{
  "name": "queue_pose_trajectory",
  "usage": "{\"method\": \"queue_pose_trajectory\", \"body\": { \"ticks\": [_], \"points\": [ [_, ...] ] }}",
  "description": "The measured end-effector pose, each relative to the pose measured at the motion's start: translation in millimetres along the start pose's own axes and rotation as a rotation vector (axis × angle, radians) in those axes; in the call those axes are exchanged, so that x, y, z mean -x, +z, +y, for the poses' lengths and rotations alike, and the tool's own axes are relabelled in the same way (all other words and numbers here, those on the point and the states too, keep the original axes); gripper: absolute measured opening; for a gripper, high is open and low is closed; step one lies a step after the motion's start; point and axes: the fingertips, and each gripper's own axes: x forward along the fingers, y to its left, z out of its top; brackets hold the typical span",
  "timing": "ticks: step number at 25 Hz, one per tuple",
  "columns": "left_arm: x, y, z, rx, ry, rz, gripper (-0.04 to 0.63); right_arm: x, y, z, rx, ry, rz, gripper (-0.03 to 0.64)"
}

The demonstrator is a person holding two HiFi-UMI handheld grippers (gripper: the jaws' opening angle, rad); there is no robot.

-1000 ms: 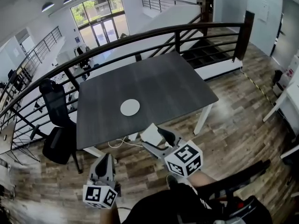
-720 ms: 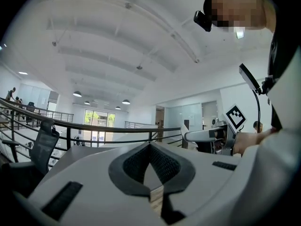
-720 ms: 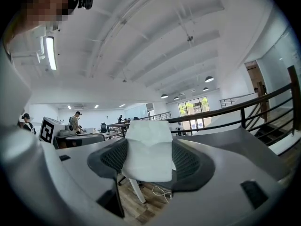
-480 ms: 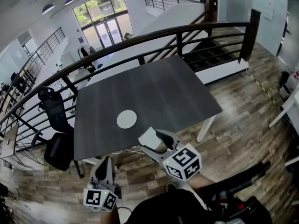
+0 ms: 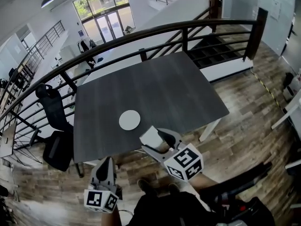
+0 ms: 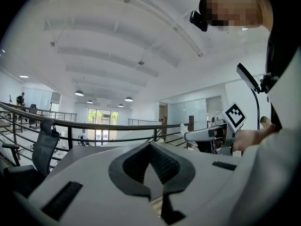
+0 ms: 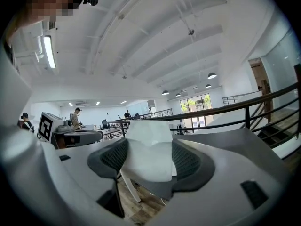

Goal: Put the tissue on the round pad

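A round white pad [image 5: 129,120] lies on the dark grey table [image 5: 160,88], near its front edge. My right gripper [image 5: 156,141] hangs just off that edge, to the right of the pad and nearer me, shut on a folded white tissue [image 5: 151,136]. In the right gripper view the tissue [image 7: 148,154] sticks up from between the dark pads of my right gripper [image 7: 149,166]. My left gripper [image 5: 106,161] is held low over the floor at the left, shut with nothing in it. The left gripper view shows my left gripper [image 6: 153,175] with its jaws together.
A black curved railing [image 5: 141,34] runs behind the table. A black office chair [image 5: 54,126] stands at the table's left side. Wooden floor [image 5: 244,107] lies to the right and under my grippers. The table's white leg [image 5: 208,130] is at the front right corner.
The table and pad have drawn closer to my grippers in the head view. The right gripper still holds the tissue, now nearer the table's front edge. The left gripper has hardly moved.
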Motion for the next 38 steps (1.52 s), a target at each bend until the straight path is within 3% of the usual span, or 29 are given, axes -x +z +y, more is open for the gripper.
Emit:
{"method": "queue_pose_trajectory", "body": {
  "ticks": [14, 22, 28, 32, 38],
  "points": [
    [-46.1, 11.7, 123.6, -0.02, -0.09, -0.027, -0.006, -113.6, 22.6, 1.2, 0.017, -0.101, 0.007, 0.302],
    [-65.2, 6.8, 185.3, 0.023, -0.14, -0.03, -0.006, -168.3, 21.1, 10.7, 0.04, -0.143, 0.048, 0.302],
    [-84.8, 3.6, 201.0, 0.03, -0.15, 0.01, -0.006, -197.7, 14.3, -1.6, 0.024, -0.153, 0.084, 0.301],
    [-108.0, 1.7, 207.9, 0.079, -0.126, 0.037, -0.006, -220.5, 1.6, -22.0, 0.0, -0.125, 0.109, 0.302],
    [-137.4, -4.5, 217.1, 0.074, -0.083, 0.056, -0.006, -256.5, -27.3, -63.2, -0.029, -0.102, 0.169, 0.302]
  ]
}}
